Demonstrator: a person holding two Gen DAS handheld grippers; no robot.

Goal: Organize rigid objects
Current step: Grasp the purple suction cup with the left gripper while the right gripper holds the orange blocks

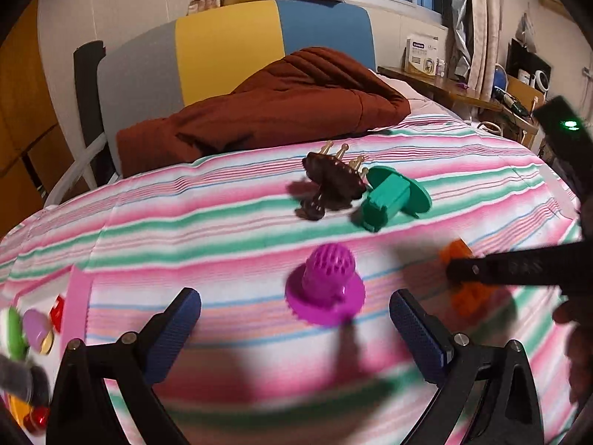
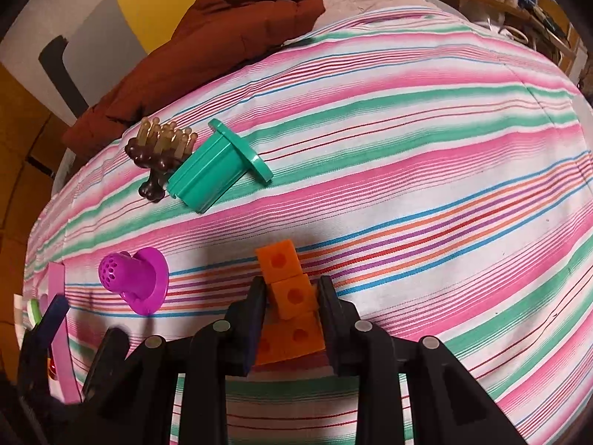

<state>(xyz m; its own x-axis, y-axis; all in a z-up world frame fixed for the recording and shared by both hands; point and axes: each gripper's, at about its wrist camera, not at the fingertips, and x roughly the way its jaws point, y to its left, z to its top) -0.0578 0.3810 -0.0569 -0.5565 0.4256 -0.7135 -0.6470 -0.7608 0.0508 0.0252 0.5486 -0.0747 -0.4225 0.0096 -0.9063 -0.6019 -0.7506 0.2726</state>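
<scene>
We grip the orange block piece (image 2: 292,296) between our right gripper (image 2: 292,293) fingers; the purple strainer (image 1: 326,289) sits ahead between our left gripper (image 1: 296,319) fingers, spread apart.

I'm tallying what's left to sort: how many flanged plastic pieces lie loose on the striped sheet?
2. The purple strainer lies ahead of the open left claw; the green piece lies farther back, touching the brown brush. More may be hidden beyond the frame.
</scene>
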